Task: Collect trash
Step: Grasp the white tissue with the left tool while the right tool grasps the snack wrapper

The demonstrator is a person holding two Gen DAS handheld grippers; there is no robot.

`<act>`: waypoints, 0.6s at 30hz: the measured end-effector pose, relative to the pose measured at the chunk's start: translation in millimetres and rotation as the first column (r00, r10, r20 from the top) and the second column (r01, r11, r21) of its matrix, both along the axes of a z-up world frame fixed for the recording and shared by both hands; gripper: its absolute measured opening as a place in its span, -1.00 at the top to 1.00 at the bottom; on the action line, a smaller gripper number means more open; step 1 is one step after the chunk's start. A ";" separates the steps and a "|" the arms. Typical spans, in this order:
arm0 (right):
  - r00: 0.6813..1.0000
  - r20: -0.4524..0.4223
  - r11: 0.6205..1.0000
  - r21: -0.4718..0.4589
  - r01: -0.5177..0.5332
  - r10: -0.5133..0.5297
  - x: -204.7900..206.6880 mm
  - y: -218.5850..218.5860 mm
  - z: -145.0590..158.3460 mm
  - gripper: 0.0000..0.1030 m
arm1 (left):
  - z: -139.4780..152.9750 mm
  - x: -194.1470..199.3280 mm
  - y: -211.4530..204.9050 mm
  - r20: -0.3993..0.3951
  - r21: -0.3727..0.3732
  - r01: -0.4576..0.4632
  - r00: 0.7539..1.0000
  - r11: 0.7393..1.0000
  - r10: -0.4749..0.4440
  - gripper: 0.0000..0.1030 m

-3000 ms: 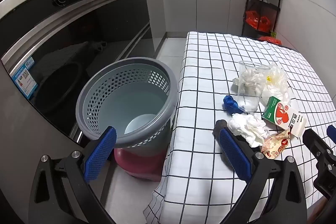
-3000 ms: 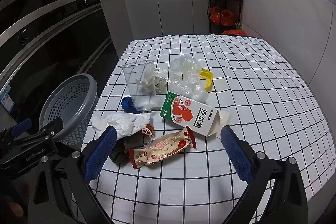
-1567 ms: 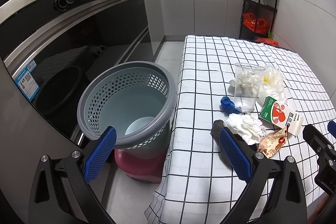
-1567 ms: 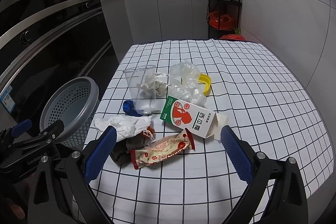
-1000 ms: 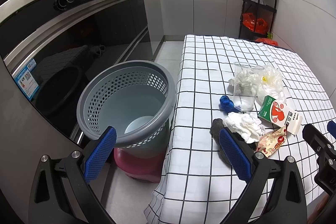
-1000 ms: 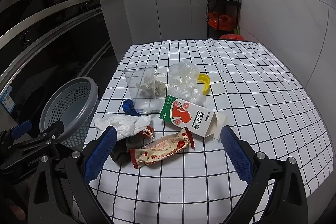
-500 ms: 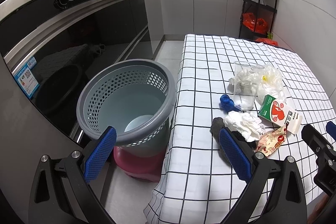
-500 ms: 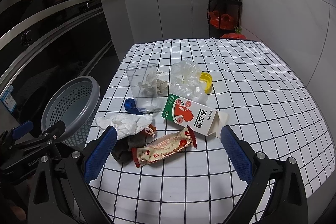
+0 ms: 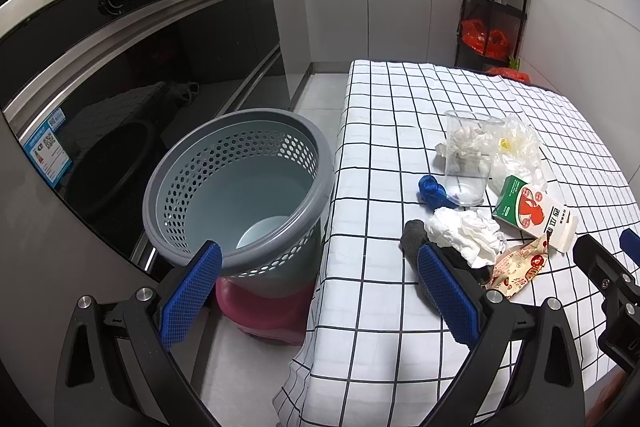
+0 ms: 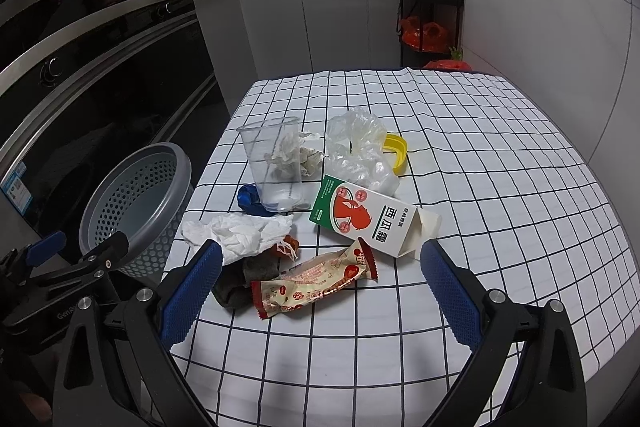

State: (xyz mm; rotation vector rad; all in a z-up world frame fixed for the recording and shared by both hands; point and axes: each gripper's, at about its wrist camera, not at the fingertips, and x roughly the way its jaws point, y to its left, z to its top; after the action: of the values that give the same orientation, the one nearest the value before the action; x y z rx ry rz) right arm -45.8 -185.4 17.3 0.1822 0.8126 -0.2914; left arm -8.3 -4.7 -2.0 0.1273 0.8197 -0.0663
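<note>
Table with checked cloth extends ahead of the right gripper, jaws spread, empty. Grey bin sits ahead of the left gripper, likewise released. Milk carton, clear cup, tissue, snack wrapper lie between right fingertips; a dark item, possibly cloth, beneath the tissue.

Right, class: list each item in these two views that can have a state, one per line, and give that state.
left gripper: open, holding nothing
right gripper: open, holding nothing
plastic cup: upright, empty
juice carton: lying on its side
snack wrapper: lying flat
white tissue: crumpled
plastic bag: crumpled
waste basket: upright, open-topped
</note>
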 end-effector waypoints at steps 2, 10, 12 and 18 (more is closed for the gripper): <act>1.000 -0.004 1.000 0.007 -0.003 0.003 0.5 -1.5 -2.5 -0.84 | -1.6 1.0 -1.3 -0.004 0.003 0.002 1.000 1.000 -0.002 -0.87; 0.999 -0.030 0.999 0.024 0.028 -0.027 -8.6 -28.5 -18.7 -0.84 | -12.0 4.3 -10.5 -0.027 0.019 0.024 0.999 1.000 -0.023 -0.87; 0.998 -0.046 0.999 0.019 0.045 -0.044 -12.0 -36.1 -23.7 -0.84 | -14.2 5.5 -12.8 -0.031 0.022 0.027 0.999 0.999 -0.026 -0.87; 0.995 -0.073 0.997 0.041 0.068 -0.064 -18.0 -53.1 -38.6 -0.84 | -24.0 10.0 -19.1 -0.052 0.022 0.041 0.998 0.999 -0.039 -0.87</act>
State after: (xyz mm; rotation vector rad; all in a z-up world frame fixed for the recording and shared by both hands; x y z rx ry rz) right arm -63.8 -238.6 -21.4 0.2411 0.8859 -0.3441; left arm 1.6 -23.8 -26.0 0.1643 0.8700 -0.0983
